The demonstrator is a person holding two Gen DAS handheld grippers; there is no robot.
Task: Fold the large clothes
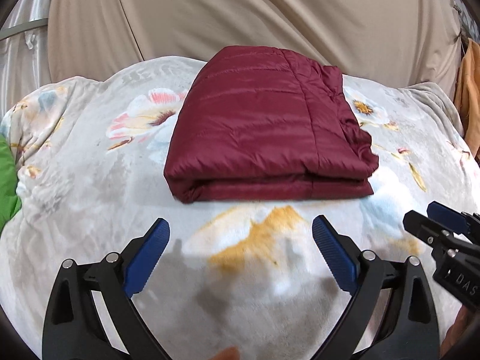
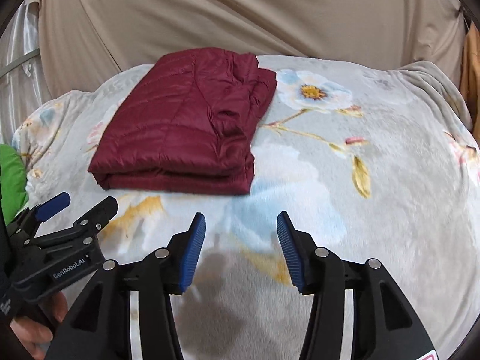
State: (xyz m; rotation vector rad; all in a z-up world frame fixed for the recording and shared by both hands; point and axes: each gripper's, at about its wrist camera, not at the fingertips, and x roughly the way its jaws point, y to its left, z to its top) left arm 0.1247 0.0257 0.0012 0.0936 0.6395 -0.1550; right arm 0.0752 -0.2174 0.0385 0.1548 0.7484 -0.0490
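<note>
floral blanket (image 1: 90,180), beige curtain (image 1: 240,9) — folded jacket (image 1: 264,129)

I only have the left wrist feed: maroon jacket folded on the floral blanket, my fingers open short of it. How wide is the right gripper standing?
Observer: The right gripper is open, with bare blanket between its blue pads and nothing held.
Operator: Is it touching the jacket?
Observer: No. The folded maroon jacket lies beyond its fingertips, apart, toward the left of that view.
Operator: What's on the blanket right of the jacket?
Observer: Printed pattern only: a white flower with a yellow centre, shown whole here.
Operator: And my left gripper from that side?
Observer: The left gripper sits at the lower left, open, also short of the jacket.
</note>
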